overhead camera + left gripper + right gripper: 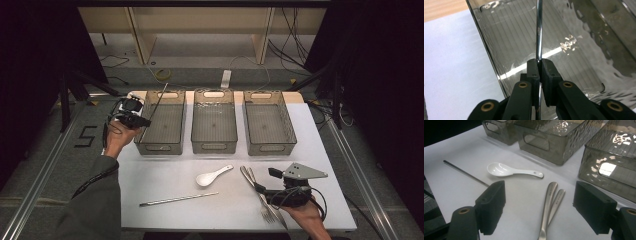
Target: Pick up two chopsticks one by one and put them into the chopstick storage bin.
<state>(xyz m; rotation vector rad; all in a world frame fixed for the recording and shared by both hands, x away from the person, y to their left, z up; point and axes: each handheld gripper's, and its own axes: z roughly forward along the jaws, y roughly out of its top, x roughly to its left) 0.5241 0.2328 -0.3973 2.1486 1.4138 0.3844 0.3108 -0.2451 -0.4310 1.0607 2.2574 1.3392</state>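
My left gripper (145, 121) is at the left wall of the left smoky plastic bin (162, 145), shut on a thin metal chopstick (160, 96) that slants up over the bin. In the left gripper view the chopstick (539, 30) runs straight up from between the pressed pads (533, 68), with the bin's ribbed floor (511, 45) behind it. My right gripper (266, 180) is low at the table's front right, open, with nothing between its pads. Two metal forks (550, 200) lie just ahead of its jaws.
A white ceramic spoon (214, 175) and a second metal chopstick (178, 199) lie on the white table (150, 175) in front of the bins. The middle bin (214, 125) and right bin (269, 125) stand side by side at the back. Forks (260, 192) lie by the right hand.
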